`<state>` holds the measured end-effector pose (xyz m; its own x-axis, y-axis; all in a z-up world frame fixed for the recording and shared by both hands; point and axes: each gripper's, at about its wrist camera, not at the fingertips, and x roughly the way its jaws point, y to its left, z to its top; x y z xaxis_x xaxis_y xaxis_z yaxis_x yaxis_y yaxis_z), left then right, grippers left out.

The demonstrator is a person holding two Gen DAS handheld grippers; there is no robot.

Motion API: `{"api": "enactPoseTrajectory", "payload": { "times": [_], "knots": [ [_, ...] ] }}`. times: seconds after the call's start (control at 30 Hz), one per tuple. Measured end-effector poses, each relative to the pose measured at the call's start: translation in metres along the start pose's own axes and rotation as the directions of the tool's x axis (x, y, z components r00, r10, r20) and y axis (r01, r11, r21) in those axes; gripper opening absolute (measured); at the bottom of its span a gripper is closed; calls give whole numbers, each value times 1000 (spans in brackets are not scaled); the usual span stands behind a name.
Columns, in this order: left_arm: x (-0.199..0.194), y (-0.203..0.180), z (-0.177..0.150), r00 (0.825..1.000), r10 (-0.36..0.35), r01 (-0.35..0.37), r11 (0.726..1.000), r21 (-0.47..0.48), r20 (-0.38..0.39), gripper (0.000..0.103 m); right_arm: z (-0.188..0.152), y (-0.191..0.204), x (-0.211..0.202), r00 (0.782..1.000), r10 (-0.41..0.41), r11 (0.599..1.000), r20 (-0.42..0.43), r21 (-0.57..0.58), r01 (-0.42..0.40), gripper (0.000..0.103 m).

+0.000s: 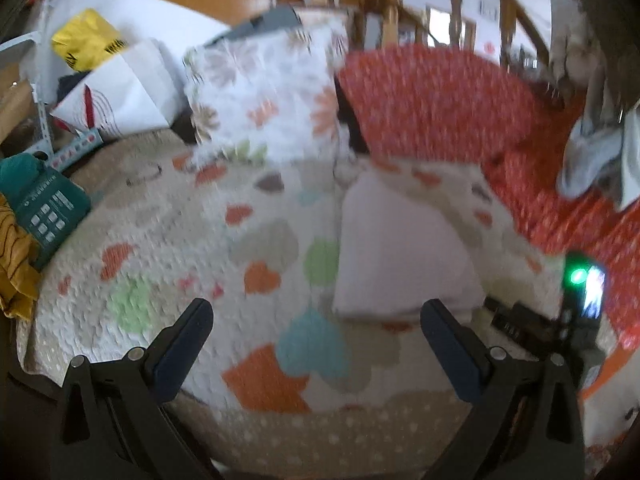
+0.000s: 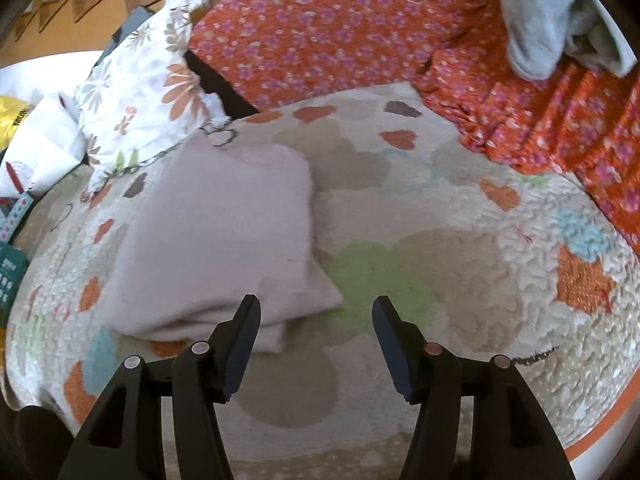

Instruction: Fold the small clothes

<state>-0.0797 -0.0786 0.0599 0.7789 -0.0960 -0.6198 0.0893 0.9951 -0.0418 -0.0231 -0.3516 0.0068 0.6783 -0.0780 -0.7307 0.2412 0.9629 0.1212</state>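
A pale pink folded garment [image 1: 400, 248] lies flat on a quilt with coloured hearts [image 1: 248, 264]. It also shows in the right wrist view [image 2: 216, 248], left of centre. My left gripper [image 1: 316, 312] is open and empty above the quilt, the garment just ahead of its right finger. My right gripper [image 2: 316, 308] is open and empty, its left finger [image 2: 240, 344] over the garment's near corner. A heap of grey clothes [image 2: 552, 28] lies at the far right on an orange floral cover; it also shows in the left wrist view [image 1: 592, 160].
A floral pillow [image 1: 264, 92] and an orange floral cushion [image 1: 436, 96] stand behind the quilt. White and yellow bags [image 1: 116, 80], a teal box [image 1: 48, 208] and yellow cloth [image 1: 16, 264] sit at left. The other gripper's device with a green light [image 1: 576, 280] is at right.
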Motion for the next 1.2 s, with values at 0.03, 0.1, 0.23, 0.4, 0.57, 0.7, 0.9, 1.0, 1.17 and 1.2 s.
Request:
{"api": "enactPoseTrajectory", "payload": {
  "times": [0.03, 0.1, 0.23, 0.4, 0.57, 0.7, 0.9, 1.0, 1.17, 1.2],
  "knots": [
    [8, -5, -4, 1000, 0, 0, 1000, 9, -31, 103, 1, -2, 1, 1000, 14, 1000, 1, 16, -14, 63],
    [17, -11, -10, 997, -3, 5, 1000, 17, -71, 103, 3, -4, -2, 999, 22, 999, 24, 29, -23, 63],
    [33, -22, -19, 991, -4, 8, 999, 32, -136, 103, 2, -2, -2, 999, 22, 999, 36, 22, -23, 64],
    [45, -29, -28, 982, 16, -8, 999, 45, -187, 103, -3, 10, -7, 998, 6, 1000, 69, -26, -4, 65],
    [58, -29, -34, 973, 29, -18, 999, 50, -230, 103, -7, 20, -9, 997, -14, 997, 78, -75, 20, 66],
    [66, -28, -39, 966, 26, -13, 998, 54, -256, 103, -9, 22, -7, 997, -38, 996, 61, -79, 42, 66],
    [73, -27, -45, 958, 13, 2, 999, 52, -285, 103, -20, 14, -10, 996, -89, 996, 26, -15, 90, 68],
    [76, -27, -45, 957, 9, 6, 999, 53, -288, 103, -25, 13, -12, 994, -104, 994, 22, -6, 105, 68],
    [82, -26, -47, 952, -1, 16, 999, 46, -306, 103, -28, 23, -11, 987, -156, 986, 42, -58, 158, 71],
    [83, -26, -48, 951, -2, 17, 999, 45, -308, 103, -28, 25, -10, 986, -161, 984, 43, -68, 163, 71]
  ]
}}
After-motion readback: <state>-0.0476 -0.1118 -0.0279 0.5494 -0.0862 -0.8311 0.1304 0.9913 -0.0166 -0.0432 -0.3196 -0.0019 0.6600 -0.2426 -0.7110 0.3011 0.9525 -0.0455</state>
